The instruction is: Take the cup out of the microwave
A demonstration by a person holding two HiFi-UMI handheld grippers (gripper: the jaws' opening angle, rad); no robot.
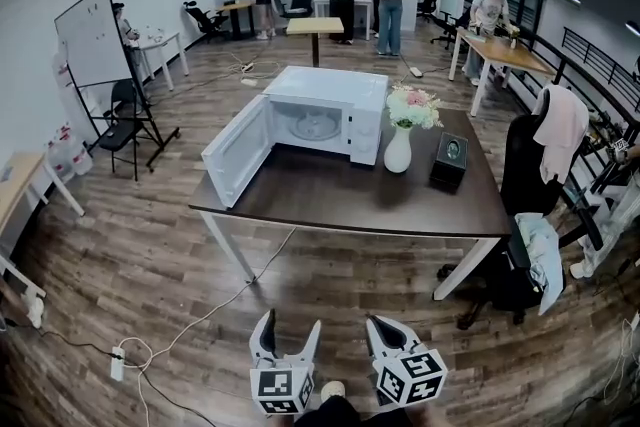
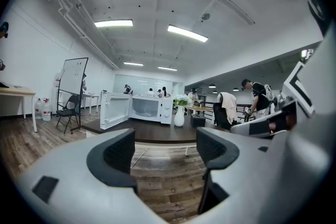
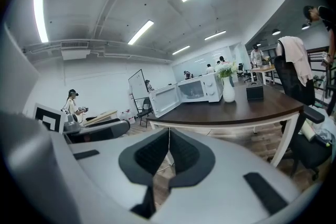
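Dark wood table (image 1: 330, 197), boxy white microwave (image 1: 330, 85) — left tool (image 1: 289, 329) spread, right tool (image 1: 388, 327) closed.

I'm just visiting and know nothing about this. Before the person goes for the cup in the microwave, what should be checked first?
1. Microwave door open: ok, swung wide.
2. Cup visible inside the microwave: cannot tell; only a pale round plate shows.
3. Left tongs open and empty: ok.
4. Right tongs open: not ok, shut on nothing.
5. Both tongs up at the table: not ok, they hang over the floor, short of it.
6. Vase away from the opening: ok, it stands on the side away from the door.
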